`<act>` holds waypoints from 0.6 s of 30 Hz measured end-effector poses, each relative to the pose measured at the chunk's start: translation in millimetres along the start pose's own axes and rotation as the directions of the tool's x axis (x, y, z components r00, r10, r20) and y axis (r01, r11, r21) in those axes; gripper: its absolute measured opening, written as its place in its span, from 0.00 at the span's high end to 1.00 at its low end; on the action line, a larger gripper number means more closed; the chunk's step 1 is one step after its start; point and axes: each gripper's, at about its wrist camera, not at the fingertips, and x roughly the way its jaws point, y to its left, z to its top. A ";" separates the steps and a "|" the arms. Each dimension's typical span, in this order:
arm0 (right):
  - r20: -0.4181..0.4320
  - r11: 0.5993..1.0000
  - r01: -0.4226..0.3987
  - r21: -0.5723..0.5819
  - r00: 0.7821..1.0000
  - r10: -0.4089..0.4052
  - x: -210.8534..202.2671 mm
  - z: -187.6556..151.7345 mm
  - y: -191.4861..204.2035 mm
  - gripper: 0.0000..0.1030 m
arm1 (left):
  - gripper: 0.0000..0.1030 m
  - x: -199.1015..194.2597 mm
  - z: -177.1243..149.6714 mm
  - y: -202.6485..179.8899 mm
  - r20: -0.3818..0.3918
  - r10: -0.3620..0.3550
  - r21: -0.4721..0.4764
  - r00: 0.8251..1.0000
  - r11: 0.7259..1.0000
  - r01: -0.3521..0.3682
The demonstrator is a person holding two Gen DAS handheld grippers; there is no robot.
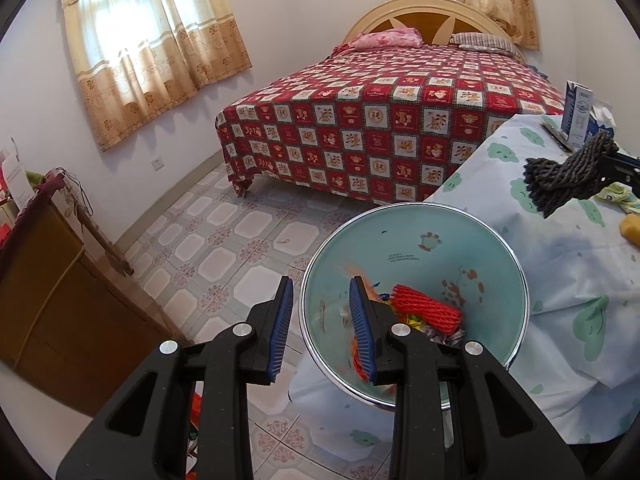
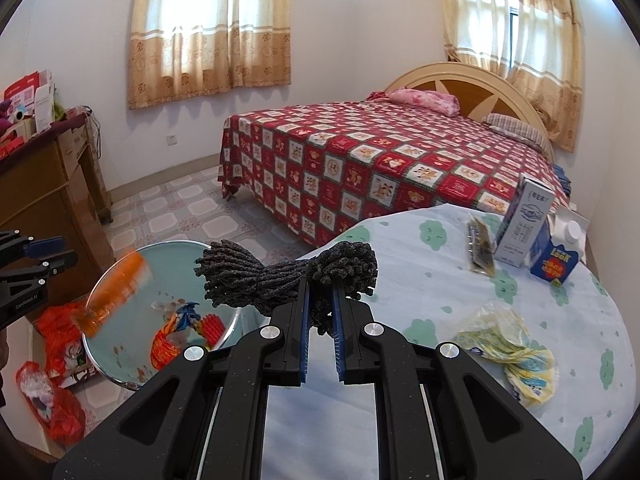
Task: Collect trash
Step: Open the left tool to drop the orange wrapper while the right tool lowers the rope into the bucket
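A teal trash bin (image 1: 412, 236) with a chrome rim stands on the floor beside the table; it also shows in the right wrist view (image 2: 168, 276). Inside lie a red foam net (image 1: 426, 306) and other scraps. My left gripper (image 1: 320, 328) is open and empty above the bin's left rim. A blurred orange piece (image 2: 114, 292) is falling into the bin. My right gripper (image 2: 320, 312) is shut on a dark grey foam net (image 2: 280, 276), held above the table edge near the bin; it also shows in the left wrist view (image 1: 568, 174).
The table (image 2: 420, 300) has a cloud-print cloth. On it lie a crumpled yellow wrapper (image 2: 516, 356), a milk carton (image 2: 524, 220), a blue box (image 2: 556, 264) and a dark packet (image 2: 480, 248). Red bags (image 2: 56, 360) lie on the floor. A bed (image 1: 380, 120) stands behind, a wooden cabinet (image 1: 52, 292) to the left.
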 end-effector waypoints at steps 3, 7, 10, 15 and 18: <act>-0.002 1.000 -0.008 -0.007 1.000 0.008 2.0 0.9 4.6 0.89 | 0.71 -1.2 0.7 0.2 0.004 -0.004 0.001 1.000 1.000 0.004; -0.005 1.000 -0.021 -0.022 1.000 0.021 6.0 3.6 13.8 0.89 | 0.70 -2.4 1.4 1.0 0.005 -0.007 -0.004 1.000 1.000 0.007; -0.006 0.999 -0.034 -0.035 0.999 0.034 8.8 5.5 21.9 0.89 | 0.70 -2.7 1.6 2.7 0.006 -0.005 -0.011 1.000 1.000 0.005; -0.011 0.996 -0.068 -0.059 0.998 0.067 14.7 7.4 36.1 0.88 | 0.44 -3.6 2.9 8.1 0.016 0.012 -0.030 1.000 0.999 -0.011; -0.017 0.992 -0.105 -0.069 0.994 0.104 19.5 5.9 44.7 0.66 | 0.39 -2.6 2.7 10.7 0.012 0.015 -0.038 1.000 0.999 -0.014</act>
